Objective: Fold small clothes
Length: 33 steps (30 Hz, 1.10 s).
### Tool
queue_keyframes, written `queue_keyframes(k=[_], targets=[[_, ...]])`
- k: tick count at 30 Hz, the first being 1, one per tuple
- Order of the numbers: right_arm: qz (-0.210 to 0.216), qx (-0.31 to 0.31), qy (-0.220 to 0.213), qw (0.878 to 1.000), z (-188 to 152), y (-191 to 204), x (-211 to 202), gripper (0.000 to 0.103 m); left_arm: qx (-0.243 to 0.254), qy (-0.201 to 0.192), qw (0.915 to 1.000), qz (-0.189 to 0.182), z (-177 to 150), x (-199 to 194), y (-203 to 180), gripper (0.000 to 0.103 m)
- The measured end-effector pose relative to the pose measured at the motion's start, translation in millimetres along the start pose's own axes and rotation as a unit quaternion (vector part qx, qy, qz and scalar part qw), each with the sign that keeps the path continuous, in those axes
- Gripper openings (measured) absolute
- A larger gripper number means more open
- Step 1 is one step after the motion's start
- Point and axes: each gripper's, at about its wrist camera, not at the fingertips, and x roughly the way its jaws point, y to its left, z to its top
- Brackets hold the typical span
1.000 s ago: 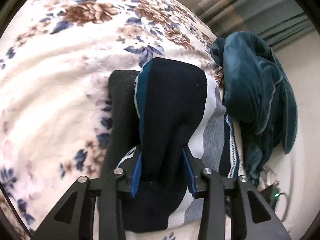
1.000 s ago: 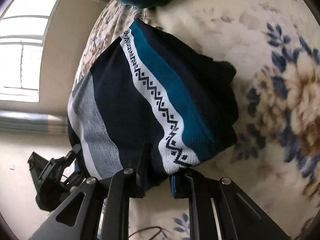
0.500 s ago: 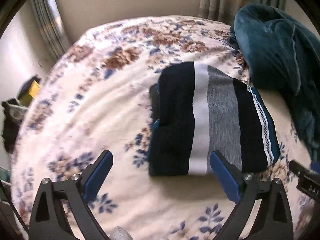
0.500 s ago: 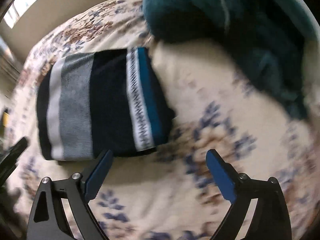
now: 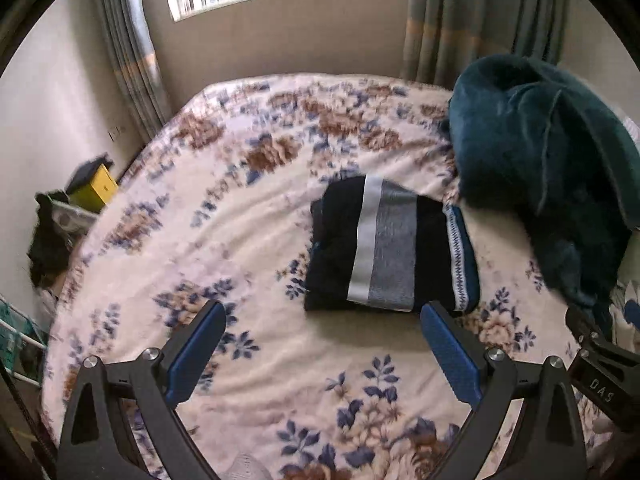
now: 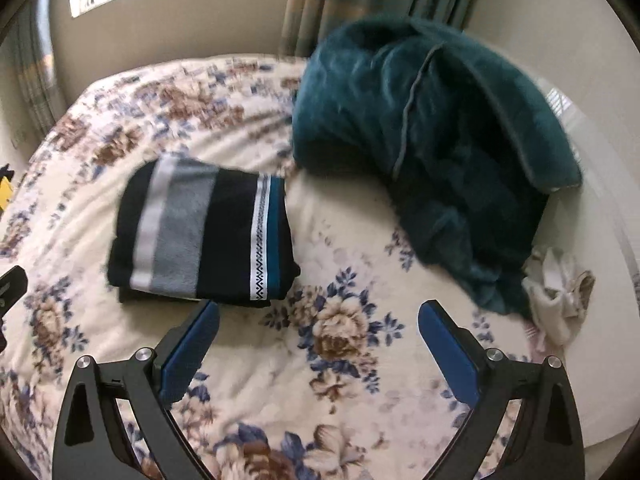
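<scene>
A folded dark navy garment [image 5: 390, 248] with white, grey and teal stripes lies flat on the floral bedspread [image 5: 224, 216]. My left gripper [image 5: 323, 310] hovers above and in front of it, wide open with nothing between its blue pads. In the right wrist view the same garment [image 6: 204, 236] lies ahead to the left. My right gripper [image 6: 320, 308] is raised over the bedspread [image 6: 344, 360], its jaws opening and empty. Part of the right gripper's body [image 5: 600, 364] shows at the lower right of the left wrist view.
A heaped teal fleece blanket [image 5: 540, 160] [image 6: 432, 140] lies right of the garment. A crumpled white cloth [image 6: 556, 292] sits by the blanket's near end. Left of the bed stand a yellow box [image 5: 94, 188] and dark clutter. Window and curtains line the far wall.
Both grippers let go of the folded garment, opened wide and rose away from it. The garment now lies flat on the bed and looks smaller.
</scene>
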Motion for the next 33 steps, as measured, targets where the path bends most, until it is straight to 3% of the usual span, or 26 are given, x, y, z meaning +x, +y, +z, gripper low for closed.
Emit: queue_keyframes(k=[13, 18, 25, 33], targets=[[0.035, 0.026, -0.099, 0.994, -20, -81, -260, 0.101, -0.004, -0.086, 0.9963, -0.008, -21, -239, 1, 0.099], [0.041, 0.010, -0.144, 0.989, -41, -105, -356, 0.101, -0.017, -0.108, 0.9938, -0.017, -34, -309, 2, 0.099], [0.055, -0.004, -0.182, 0.982, -71, -124, -447, 0.101, -0.028, -0.128, 0.9914, -0.002, -55, -363, 11, 0.100], [0.066, -0.020, -0.207, 0.976, -98, -134, -498, 0.103, -0.039, -0.134, 0.9901, 0.012, -79, -382, 18, 0.101]])
